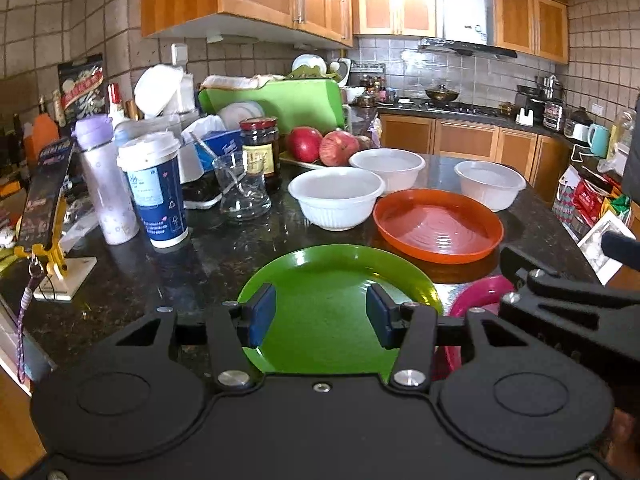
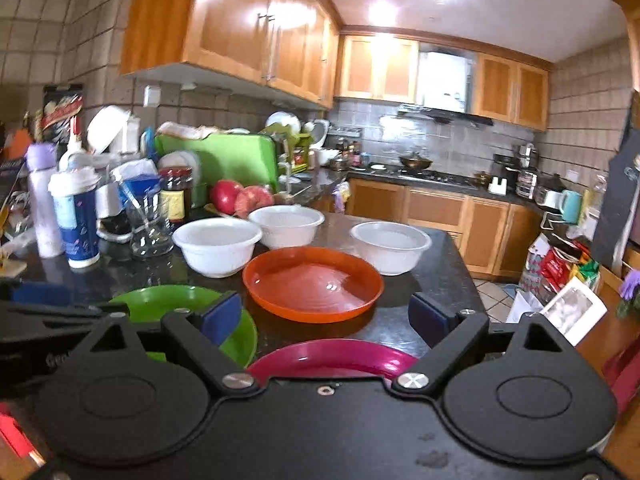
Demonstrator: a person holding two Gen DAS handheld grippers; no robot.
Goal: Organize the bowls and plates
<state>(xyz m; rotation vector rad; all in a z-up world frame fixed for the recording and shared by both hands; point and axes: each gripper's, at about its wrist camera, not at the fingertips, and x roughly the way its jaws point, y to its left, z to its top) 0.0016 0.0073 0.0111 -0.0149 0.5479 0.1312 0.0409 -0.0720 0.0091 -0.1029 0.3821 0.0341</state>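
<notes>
The left gripper hangs released, its jaws spread wide, directly over the near half of the green plate lying flat on the table. The right gripper, likewise spread and holding nothing, sits above the pink plate, which lies just right of the green one. The orange plate lies straight ahead, nearer the right gripper, with three white bowls beyond it.

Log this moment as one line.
left gripper: open, over green plate | right gripper: open, over pink plate | orange plate, three white bowls: untouched
</notes>
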